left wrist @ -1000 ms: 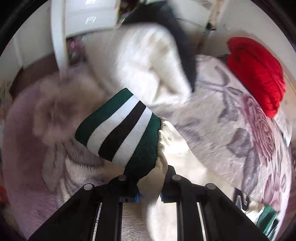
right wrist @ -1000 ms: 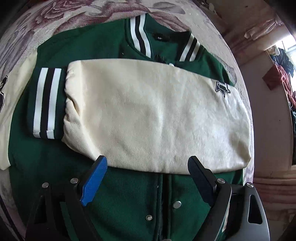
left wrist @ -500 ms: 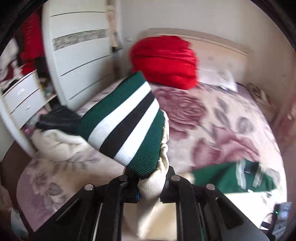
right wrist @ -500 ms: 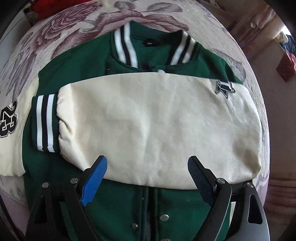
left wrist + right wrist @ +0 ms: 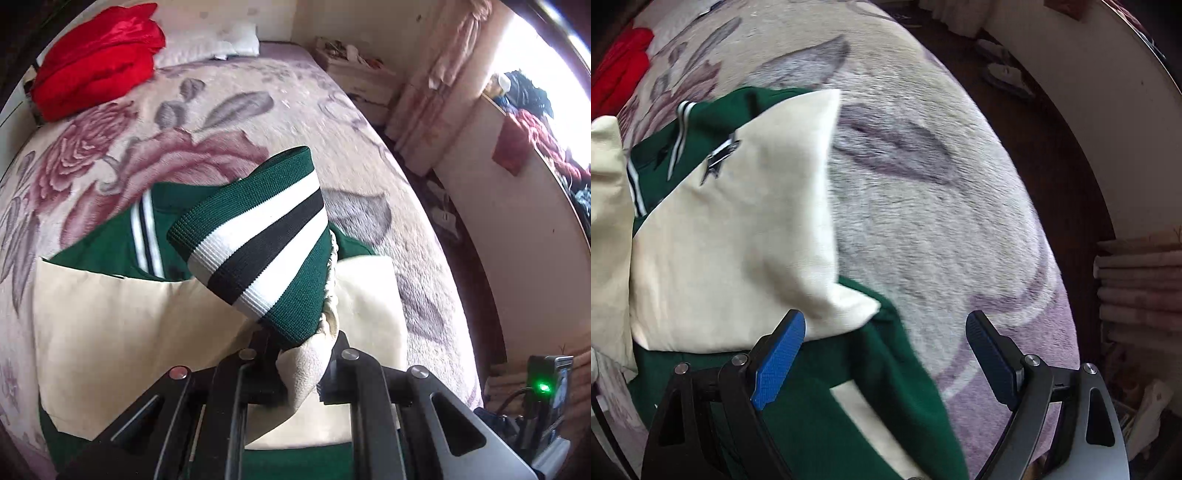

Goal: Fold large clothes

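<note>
Home bedroom: floral-blanketed bed (image 5: pixel 229 122), pillow (image 5: pixel 210 46).

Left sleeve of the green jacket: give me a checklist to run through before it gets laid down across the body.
1. Left gripper shut on the cream sleeve just behind the striped cuff: ok.
2. Cuff lifted clear of the jacket body: ok.
3. Other sleeve already folded flat across the chest: ok.
4. Right gripper open, nothing between its fingers: ok.
5. Jacket lying on the floral blanket with free blanket around it: ok.
6. Held sleeve free of twist along its length: cannot tell, the cuff hides it.
</note>
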